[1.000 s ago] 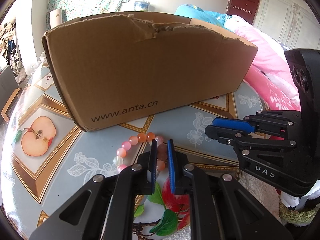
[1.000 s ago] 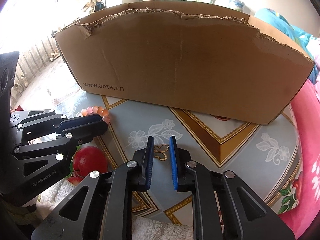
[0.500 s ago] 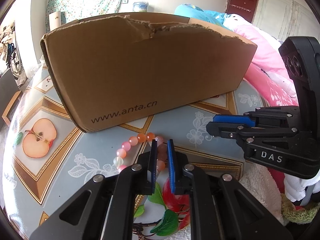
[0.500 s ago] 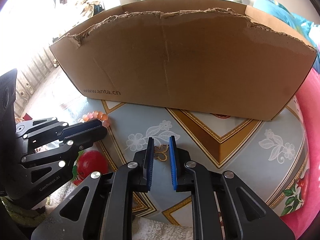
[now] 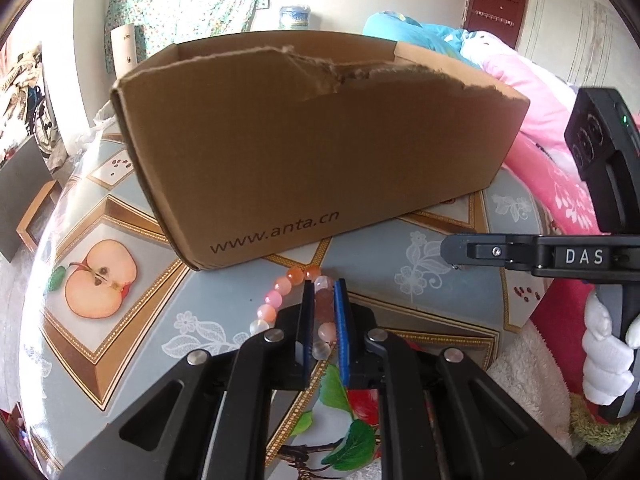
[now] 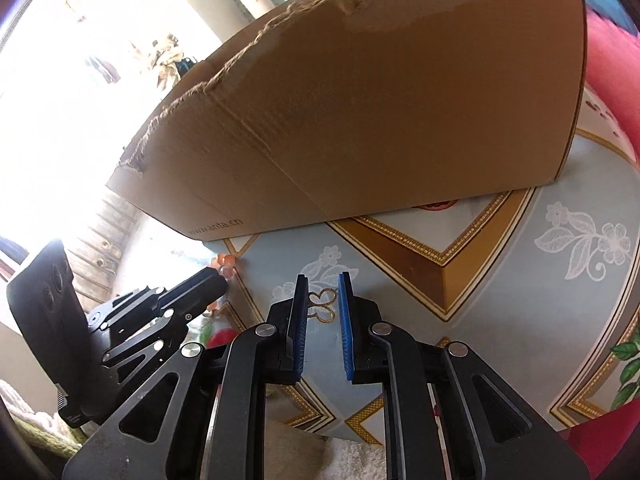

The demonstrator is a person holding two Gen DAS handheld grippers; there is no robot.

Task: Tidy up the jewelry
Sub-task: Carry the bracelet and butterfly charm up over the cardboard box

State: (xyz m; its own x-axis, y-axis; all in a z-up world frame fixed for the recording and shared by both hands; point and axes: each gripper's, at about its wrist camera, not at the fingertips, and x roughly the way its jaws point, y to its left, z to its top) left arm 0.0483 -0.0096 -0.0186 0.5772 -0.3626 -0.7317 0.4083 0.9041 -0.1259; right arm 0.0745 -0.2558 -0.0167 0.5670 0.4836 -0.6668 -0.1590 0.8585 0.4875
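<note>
A bracelet of pink and orange beads (image 5: 280, 296) lies on the patterned table in front of a brown cardboard box (image 5: 312, 152). My left gripper (image 5: 323, 286) has its blue pads on either side of the bracelet's right strand, close against the beads. A small gold butterfly-shaped piece (image 6: 323, 305) lies on the table between the tips of my right gripper (image 6: 324, 280), whose pads stand apart from it. The right gripper also shows in the left wrist view (image 5: 472, 250). The left gripper shows in the right wrist view (image 6: 208, 284), with the beads (image 6: 226, 260) just beyond it.
The box (image 6: 380, 112) has a torn top edge and fills the back of the round table (image 6: 540, 320). Pink bedding (image 5: 540, 120) lies to the right. A white fluffy cloth (image 5: 520, 380) sits at the table's near edge.
The right gripper has tilted and swung toward the box's right part, still over the gold piece. The left gripper has risen a little and stays around the beads.
</note>
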